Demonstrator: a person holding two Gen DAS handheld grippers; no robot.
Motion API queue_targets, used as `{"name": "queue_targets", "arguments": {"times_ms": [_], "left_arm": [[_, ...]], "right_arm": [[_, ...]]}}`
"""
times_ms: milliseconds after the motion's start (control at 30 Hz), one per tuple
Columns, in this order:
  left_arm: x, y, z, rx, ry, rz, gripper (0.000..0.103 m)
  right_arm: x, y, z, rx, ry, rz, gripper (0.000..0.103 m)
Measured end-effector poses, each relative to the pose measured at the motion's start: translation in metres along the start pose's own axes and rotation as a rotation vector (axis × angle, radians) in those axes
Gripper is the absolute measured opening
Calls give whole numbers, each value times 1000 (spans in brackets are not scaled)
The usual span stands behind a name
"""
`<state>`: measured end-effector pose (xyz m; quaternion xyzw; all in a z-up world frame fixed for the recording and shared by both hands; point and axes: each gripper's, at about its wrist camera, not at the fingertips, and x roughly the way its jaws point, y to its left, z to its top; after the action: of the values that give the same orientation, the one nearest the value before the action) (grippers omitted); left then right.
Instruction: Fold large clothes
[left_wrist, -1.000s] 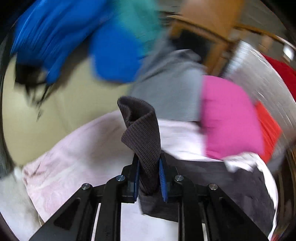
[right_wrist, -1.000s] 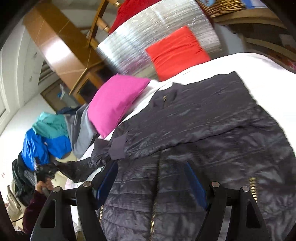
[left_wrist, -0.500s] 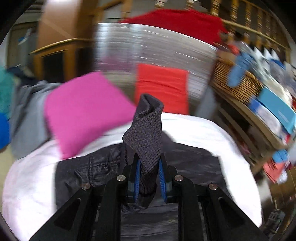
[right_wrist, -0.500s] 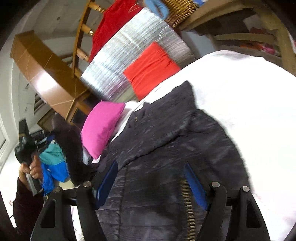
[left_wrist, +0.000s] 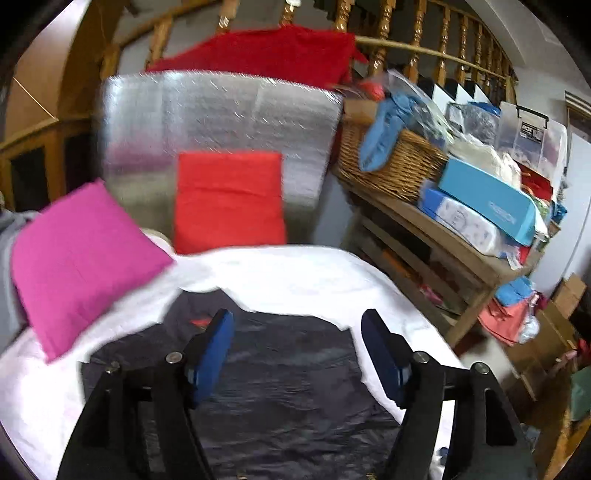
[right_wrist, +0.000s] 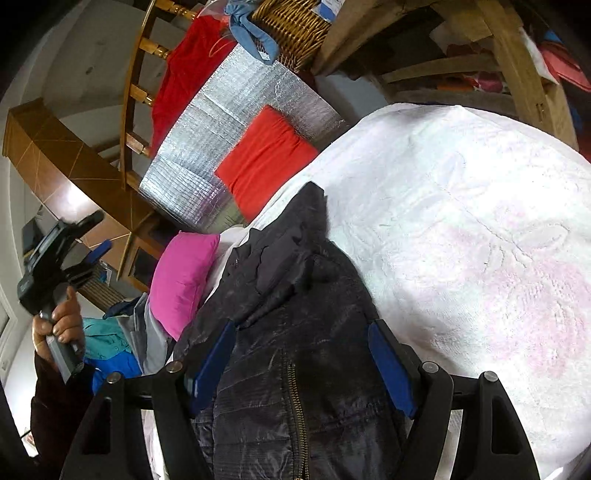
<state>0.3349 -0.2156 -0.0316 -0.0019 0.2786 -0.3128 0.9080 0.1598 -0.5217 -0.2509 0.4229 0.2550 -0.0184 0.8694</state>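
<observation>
Here the white bedspread (right_wrist: 461, 240) fills the frame's right, with the dark quilted jacket (right_wrist: 295, 369) lying lower centre. The left tool (left_wrist: 297, 350) has just been opening, wide and empty; the right tool (right_wrist: 303, 362) gapes empty too. The loose sleeve could slide off. Only the right view shows the zip (right_wrist: 295, 406).

Left claw (left_wrist: 295, 354) jaws just opened, empty; right claw (right_wrist: 301, 363) agape
</observation>
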Motion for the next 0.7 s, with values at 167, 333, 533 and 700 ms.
{"name": "queue_targets", "arguments": {"times_ms": [167, 333, 533, 700], "left_arm": [[-20, 74, -22, -60, 36, 152, 74], [-13, 184, -84, -205, 214, 353, 74], [9, 267, -147, -417, 359, 423, 74], [43, 258, -154, -348, 395, 434, 74]], "right_arm": [[24, 26, 9, -63, 34, -7, 77], [60, 45, 35, -93, 61, -88, 77], [105, 61, 67, -139, 49, -160, 77], [154, 77, 79, -199, 113, -154, 35]]}}
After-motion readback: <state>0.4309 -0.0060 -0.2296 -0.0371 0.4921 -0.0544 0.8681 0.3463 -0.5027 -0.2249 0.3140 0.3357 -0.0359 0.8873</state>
